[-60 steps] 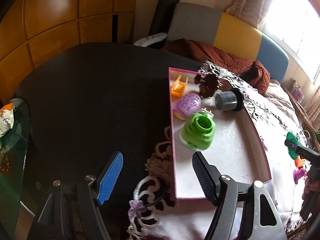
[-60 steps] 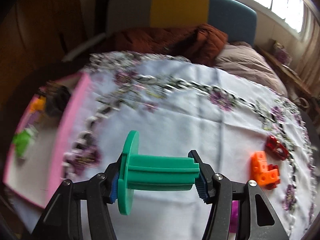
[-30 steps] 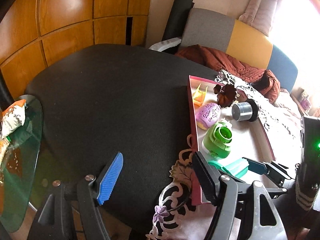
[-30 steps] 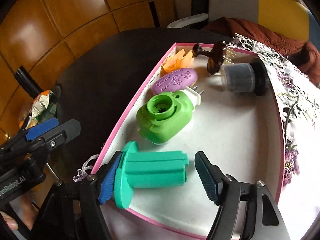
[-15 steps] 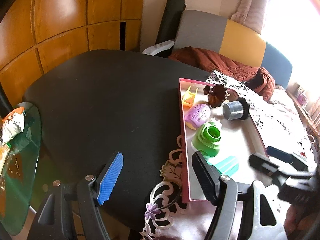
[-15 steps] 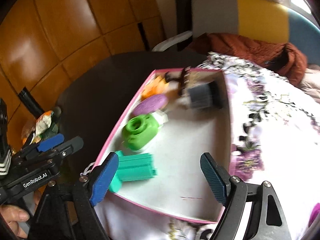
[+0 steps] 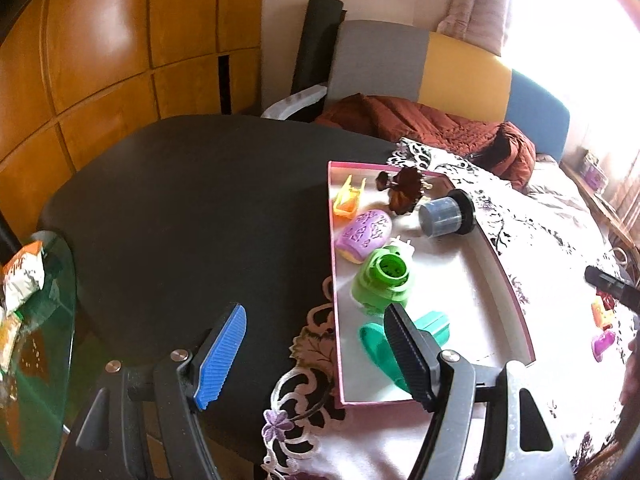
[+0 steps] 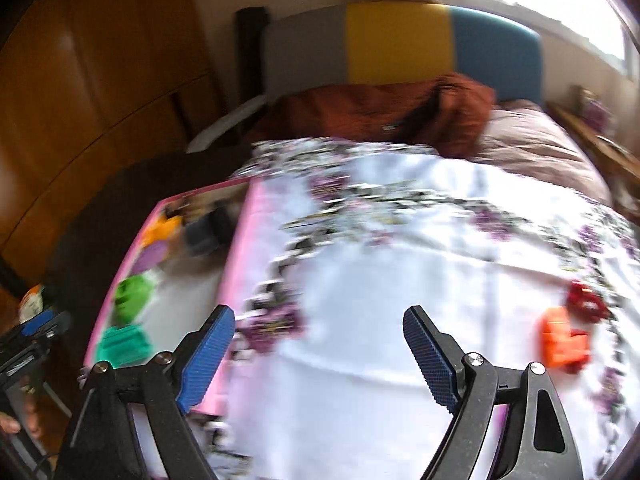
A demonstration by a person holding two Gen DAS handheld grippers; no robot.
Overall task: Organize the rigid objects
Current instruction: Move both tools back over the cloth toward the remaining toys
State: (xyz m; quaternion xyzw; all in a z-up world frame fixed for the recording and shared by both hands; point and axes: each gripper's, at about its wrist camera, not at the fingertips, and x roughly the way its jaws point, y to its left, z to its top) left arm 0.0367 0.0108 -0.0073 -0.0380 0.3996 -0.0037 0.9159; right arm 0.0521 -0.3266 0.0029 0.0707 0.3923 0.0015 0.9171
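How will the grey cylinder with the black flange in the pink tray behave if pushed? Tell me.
The grey cylinder lies on its side in the pink tray, so it would probably roll. Its wider black flange would likely curve that roll. It looks like rigid plastic, so probably stiff and light.

Blown-out window glare [image 7: 568, 8] upper right; right view motion-blurred.

The pink-rimmed tray [image 7: 516, 292] holds six items: a teal spool [image 7: 430, 326] on its side at the near end, then a green puncher [image 7: 382, 282], purple case [image 7: 366, 232], orange clip [image 7: 348, 202], brown brush [image 7: 406, 190] and grey cylinder [image 7: 440, 218].
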